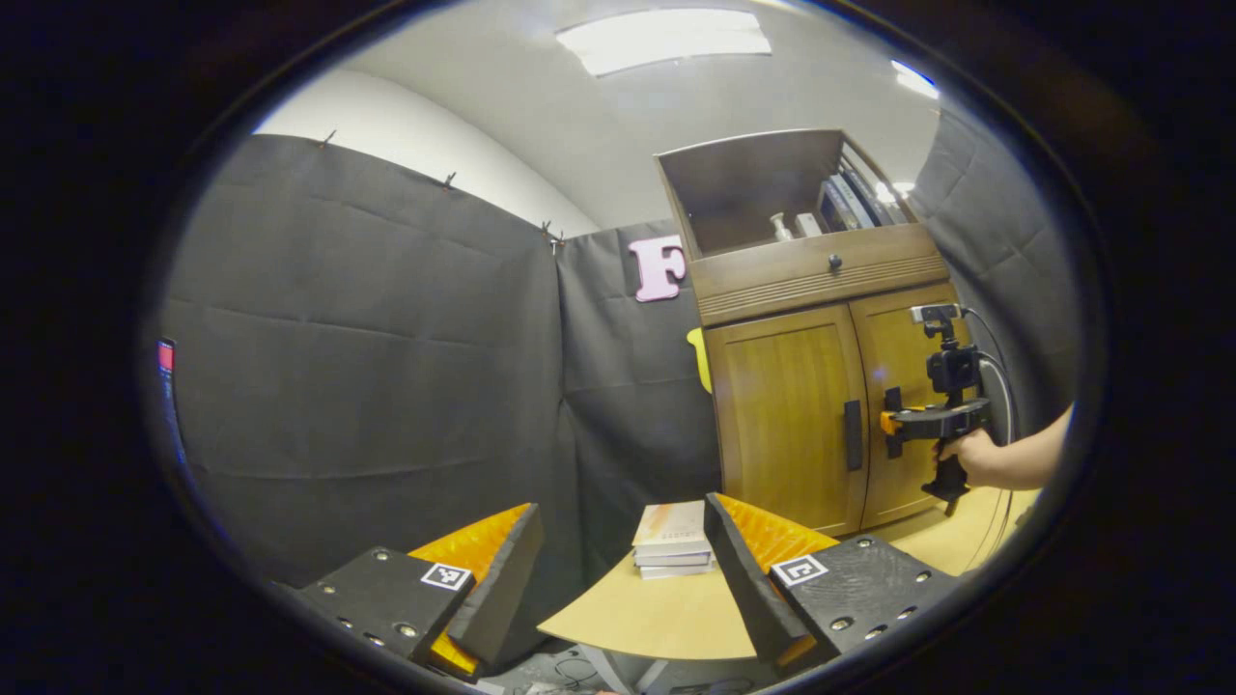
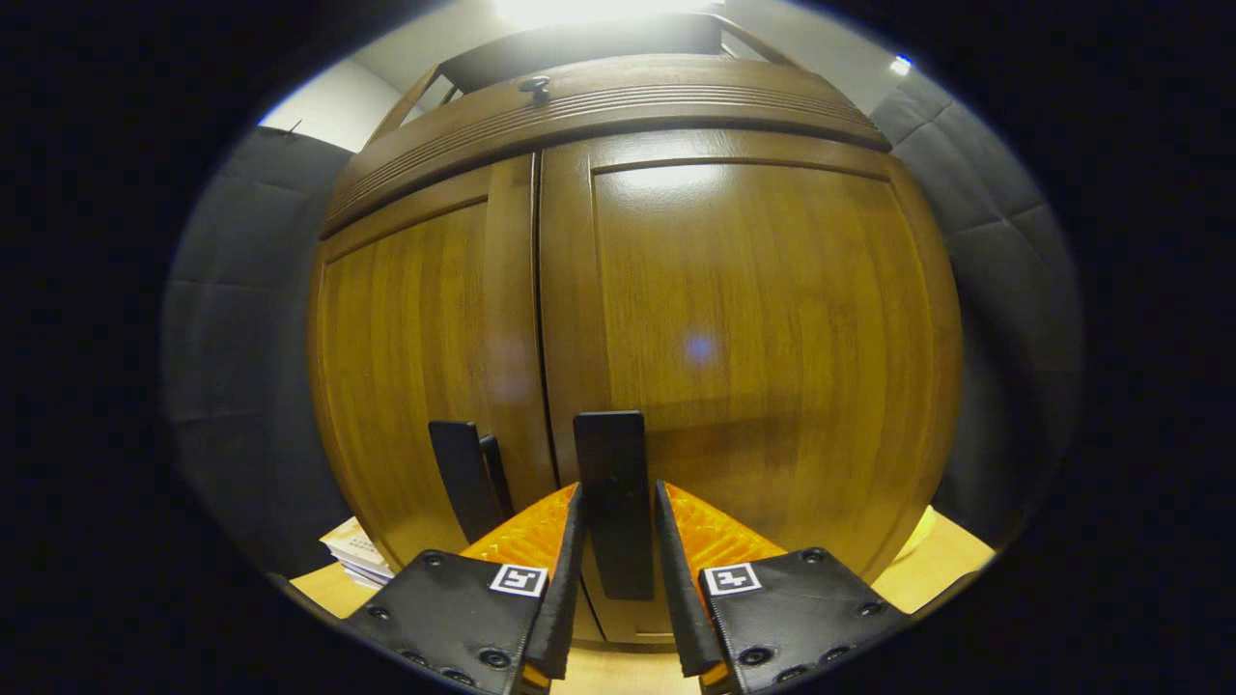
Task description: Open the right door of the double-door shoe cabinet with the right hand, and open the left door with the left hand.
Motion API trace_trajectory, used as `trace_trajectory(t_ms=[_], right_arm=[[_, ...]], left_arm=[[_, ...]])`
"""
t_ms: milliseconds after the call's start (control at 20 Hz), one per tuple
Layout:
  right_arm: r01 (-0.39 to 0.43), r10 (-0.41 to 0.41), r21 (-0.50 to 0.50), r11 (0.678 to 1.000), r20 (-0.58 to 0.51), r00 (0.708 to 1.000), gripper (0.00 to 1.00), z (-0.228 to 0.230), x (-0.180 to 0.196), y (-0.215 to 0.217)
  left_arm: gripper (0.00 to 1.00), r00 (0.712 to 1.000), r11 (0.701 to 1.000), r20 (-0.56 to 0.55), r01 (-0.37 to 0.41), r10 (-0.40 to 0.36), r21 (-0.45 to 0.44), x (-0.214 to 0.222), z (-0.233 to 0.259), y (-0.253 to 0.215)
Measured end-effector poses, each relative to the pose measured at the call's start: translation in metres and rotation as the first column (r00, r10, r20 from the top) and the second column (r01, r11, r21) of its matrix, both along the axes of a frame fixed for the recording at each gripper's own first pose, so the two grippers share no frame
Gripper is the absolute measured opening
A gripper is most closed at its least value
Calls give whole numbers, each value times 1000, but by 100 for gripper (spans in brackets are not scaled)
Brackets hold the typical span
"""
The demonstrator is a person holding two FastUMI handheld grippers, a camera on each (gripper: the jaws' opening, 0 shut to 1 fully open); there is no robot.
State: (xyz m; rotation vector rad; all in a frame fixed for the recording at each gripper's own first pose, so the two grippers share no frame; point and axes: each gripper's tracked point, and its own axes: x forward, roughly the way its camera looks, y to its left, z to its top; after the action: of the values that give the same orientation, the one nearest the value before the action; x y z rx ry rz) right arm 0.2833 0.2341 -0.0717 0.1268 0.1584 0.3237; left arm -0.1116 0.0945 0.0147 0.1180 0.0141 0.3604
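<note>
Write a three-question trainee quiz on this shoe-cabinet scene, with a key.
1. True or false: both doors of the brown wooden double-door shoe cabinet are closed.
2. Which dark vertical bar handle sits between the right gripper jaws? A) the right door handle B) the left door handle
3. Fill in: the left gripper, jaws open, hangs above a stack of ____ on the light wooden table.

Key: 1 true; 2 A; 3 books.

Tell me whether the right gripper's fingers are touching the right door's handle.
Touching. In the right gripper view, the right gripper has both fingers pressed against the sides of the right door handle, no gap showing.
</note>
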Motion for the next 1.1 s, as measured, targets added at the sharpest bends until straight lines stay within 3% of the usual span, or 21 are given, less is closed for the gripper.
trace_trajectory(t_ms=[200, 250, 500, 750, 800, 900, 1100], right_arm=[[8, -8, -33, 999, 3, 1000, 27, -3, 2, -4], [10, -9, -40, 999, 7, 1000, 15, -1, -1, -5], [-20, 20, -32, 999, 7, 1000, 12, 2, -30, -14], [-44, 44, -26, 999, 9, 999, 15, 2, -58, -28], [-46, 46, -26, 999, 13, 999, 12, 3, -65, -32], [-47, 48, -28, 998, 13, 999, 15, 4, -77, -41], [-50, 51, -27, 998, 14, 999, 12, 9, -98, -61]], left_arm=[[99, 1000, 1000, 5, 12, -12, -3, 0, 1, -2], [99, 1000, 1000, 8, 18, -18, -4, 0, 2, -3], [100, 998, 998, 31, 61, -60, -20, -1, 5, -7], [100, 990, 991, 54, 128, -127, -24, -4, 14, -17], [100, 988, 989, 57, 143, -142, -23, 1, 15, -23], [99, 984, 985, 59, 171, -169, -28, 23, 12, -38], [100, 974, 975, 68, 221, -218, -39, 29, 12, -55]])
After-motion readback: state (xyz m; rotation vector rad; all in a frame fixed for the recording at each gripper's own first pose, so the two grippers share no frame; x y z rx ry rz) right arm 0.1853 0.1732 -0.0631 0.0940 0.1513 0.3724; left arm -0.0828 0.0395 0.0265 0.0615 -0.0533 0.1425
